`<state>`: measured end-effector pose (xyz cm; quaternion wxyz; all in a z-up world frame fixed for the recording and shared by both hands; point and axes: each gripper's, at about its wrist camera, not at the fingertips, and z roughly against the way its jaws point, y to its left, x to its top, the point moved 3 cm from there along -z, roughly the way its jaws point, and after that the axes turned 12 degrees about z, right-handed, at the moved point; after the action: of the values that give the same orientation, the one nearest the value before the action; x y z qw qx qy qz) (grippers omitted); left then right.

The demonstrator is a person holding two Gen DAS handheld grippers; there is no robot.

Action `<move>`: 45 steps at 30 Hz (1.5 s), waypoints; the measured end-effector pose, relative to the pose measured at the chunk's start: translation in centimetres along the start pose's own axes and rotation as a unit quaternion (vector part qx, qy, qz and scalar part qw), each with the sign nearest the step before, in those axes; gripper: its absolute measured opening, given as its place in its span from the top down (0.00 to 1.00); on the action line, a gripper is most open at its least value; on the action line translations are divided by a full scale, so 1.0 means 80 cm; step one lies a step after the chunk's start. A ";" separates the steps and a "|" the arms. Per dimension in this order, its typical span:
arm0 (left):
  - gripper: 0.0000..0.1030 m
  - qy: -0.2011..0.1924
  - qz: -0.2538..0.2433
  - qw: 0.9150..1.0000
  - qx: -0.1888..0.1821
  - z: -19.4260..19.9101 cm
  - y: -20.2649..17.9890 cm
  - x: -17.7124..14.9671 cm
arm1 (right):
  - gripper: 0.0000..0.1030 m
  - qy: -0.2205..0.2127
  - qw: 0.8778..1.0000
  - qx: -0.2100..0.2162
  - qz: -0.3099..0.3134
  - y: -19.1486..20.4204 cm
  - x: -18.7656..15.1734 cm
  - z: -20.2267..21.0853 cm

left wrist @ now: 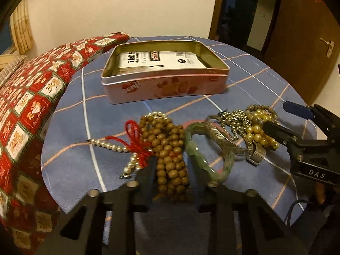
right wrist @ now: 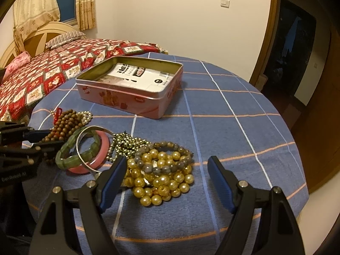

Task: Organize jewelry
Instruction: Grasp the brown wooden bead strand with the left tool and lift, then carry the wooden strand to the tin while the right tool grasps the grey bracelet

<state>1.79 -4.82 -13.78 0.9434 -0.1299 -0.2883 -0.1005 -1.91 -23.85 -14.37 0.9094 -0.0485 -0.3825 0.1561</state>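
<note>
A pile of jewelry lies on the blue checked tablecloth (right wrist: 212, 127). My left gripper (left wrist: 171, 170) is open, its fingers either side of the brown wooden bead strand (left wrist: 167, 148). Beside it lie a pearl strand with red cord (left wrist: 127, 146), a green jade bangle (left wrist: 204, 148) and a silver bangle (left wrist: 223, 136). My right gripper (right wrist: 167, 170) is open over the gold pearl bracelets (right wrist: 161, 176), with its left finger (right wrist: 114, 176) touching them. A pink bangle (right wrist: 99, 150) and metal bead chain (right wrist: 125, 144) lie to their left. An open pink tin (right wrist: 131, 89) stands behind.
The tin (left wrist: 165, 80) holds a white printed packet (left wrist: 161, 60). A bed with a red patchwork quilt (right wrist: 42, 74) adjoins the table's left side. A dark doorway (right wrist: 297, 53) is at the right. The round table's edge curves close on both sides.
</note>
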 end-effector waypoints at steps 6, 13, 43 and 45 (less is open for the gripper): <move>0.81 -0.061 -0.010 0.998 -0.020 0.050 -0.005 0.027 | 0.22 -0.005 1.000 -0.007 -0.012 -0.009 0.000 0.002; 0.80 -0.104 -0.014 0.994 -0.031 0.080 0.000 0.048 | 0.22 -0.003 0.999 -0.007 -0.035 -0.024 -0.004 -0.001; 0.94 -0.067 -0.027 0.996 -0.050 0.051 -0.007 0.035 | 0.22 -0.007 0.999 -0.016 -0.035 -0.030 -0.002 0.002; 0.94 -0.087 -0.030 0.995 -0.044 0.064 -0.006 0.044 | 0.22 -0.008 0.999 -0.019 -0.036 -0.033 -0.002 0.003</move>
<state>1.84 -4.12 -7.60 0.9047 -0.1706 -0.3682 -0.1294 -1.52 -26.44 -13.79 0.9101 -0.0506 -0.3945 0.1163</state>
